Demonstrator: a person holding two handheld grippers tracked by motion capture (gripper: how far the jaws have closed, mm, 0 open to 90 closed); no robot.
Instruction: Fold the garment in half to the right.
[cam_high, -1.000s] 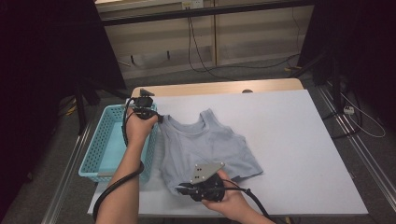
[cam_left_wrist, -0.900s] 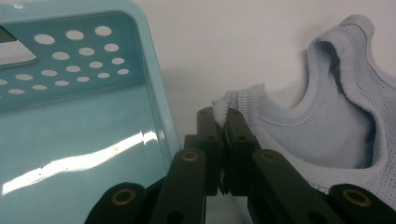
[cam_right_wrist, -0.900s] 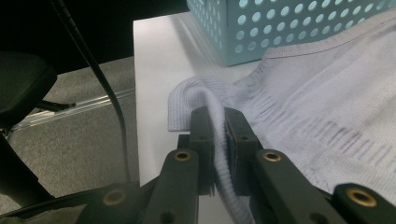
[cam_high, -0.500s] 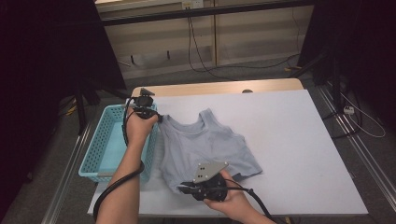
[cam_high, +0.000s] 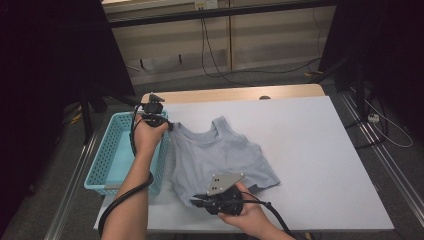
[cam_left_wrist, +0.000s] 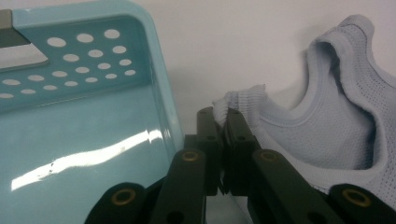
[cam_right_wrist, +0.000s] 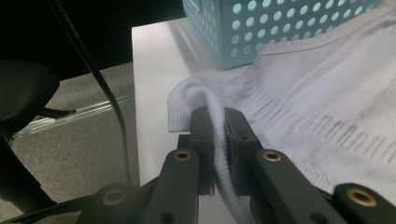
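Basket (cam_high: 117, 157) sits just left of the left gripper (cam_high: 167, 125), whose jaws pinch a shoulder strap of the pale blue tank top (cam_high: 220, 155); the right gripper (cam_high: 196, 201) clamps its hem on the white table (cam_high: 320, 150).

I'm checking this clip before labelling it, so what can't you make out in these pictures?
- High view: the left gripper jaws on the top are too small to read.
- High view: the right gripper tips are hidden under its own body.
- High view: the basket floor is partly hidden by the forearm.
- Right gripper view: the top's far part is cut off by the frame.
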